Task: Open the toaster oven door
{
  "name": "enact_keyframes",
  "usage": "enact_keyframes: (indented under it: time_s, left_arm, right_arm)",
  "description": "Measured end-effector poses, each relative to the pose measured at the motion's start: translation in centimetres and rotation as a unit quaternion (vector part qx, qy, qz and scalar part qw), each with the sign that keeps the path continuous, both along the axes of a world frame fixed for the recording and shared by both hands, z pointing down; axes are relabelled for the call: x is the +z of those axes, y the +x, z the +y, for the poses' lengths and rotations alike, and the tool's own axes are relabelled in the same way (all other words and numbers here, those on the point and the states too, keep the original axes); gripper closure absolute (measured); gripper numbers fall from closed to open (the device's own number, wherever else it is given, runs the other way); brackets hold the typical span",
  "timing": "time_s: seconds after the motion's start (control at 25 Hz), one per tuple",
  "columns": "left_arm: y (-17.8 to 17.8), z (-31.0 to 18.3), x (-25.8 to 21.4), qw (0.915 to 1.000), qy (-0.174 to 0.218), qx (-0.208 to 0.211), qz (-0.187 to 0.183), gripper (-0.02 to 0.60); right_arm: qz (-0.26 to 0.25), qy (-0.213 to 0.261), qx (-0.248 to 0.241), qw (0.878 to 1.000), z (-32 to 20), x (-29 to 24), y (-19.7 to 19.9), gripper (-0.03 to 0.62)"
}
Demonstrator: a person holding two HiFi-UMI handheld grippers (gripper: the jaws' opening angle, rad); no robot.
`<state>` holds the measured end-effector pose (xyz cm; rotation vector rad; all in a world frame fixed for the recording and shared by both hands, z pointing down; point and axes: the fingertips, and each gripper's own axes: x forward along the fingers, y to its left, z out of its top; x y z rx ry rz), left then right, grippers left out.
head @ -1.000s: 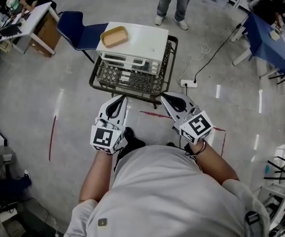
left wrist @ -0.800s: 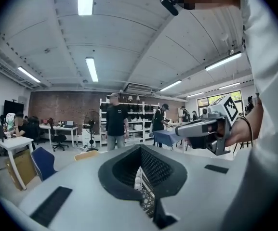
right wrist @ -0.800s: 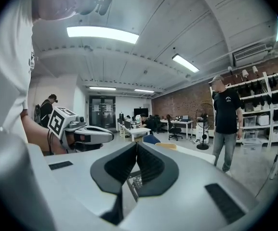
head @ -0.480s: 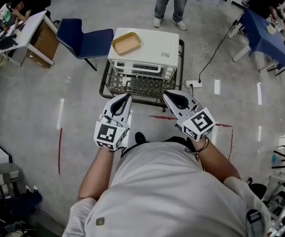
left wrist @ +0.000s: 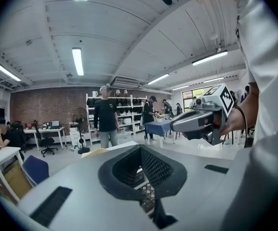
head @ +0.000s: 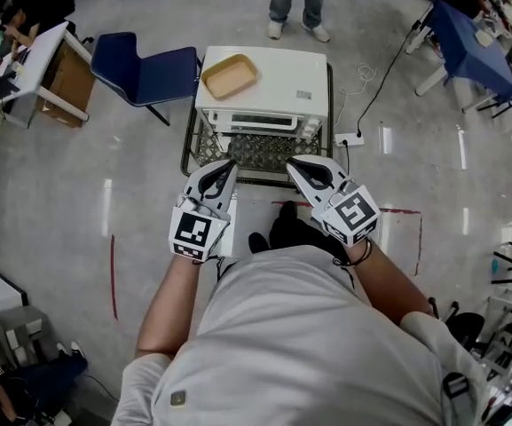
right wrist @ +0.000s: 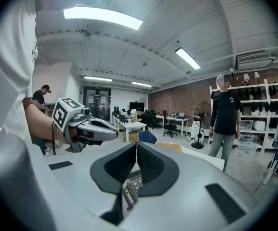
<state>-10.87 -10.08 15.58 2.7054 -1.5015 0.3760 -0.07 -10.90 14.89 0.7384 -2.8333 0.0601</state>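
Just off the toaster oven [head: 264, 82] front, left gripper [head: 226, 163] and right gripper [head: 293, 161] hover, jaws pressed together. Bare floor [head: 131, 180] flanks its edges.

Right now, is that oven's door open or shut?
Shut. The toaster oven door lies flush with the front, nothing folded out.

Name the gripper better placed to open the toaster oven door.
Probably left: the left gripper faces the middle of the toaster oven door; the right gripper sits toward its right end. Both shut.

One toaster oven [head: 287, 71], one tray [head: 229, 75]
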Motion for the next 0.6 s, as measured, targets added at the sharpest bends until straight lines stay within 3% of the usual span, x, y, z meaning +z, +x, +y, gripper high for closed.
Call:
enact_keyframes:
  time_s: [0.6]
  left_arm:
    - [-1.8, -9.1, 5.5, 0.9982, -0.06, -0.001, -0.012, 0.563]
  right_arm:
    - [0.031, -0.064, -0.016, 0.997, -9.2, 6.3, -2.1, 0.569]
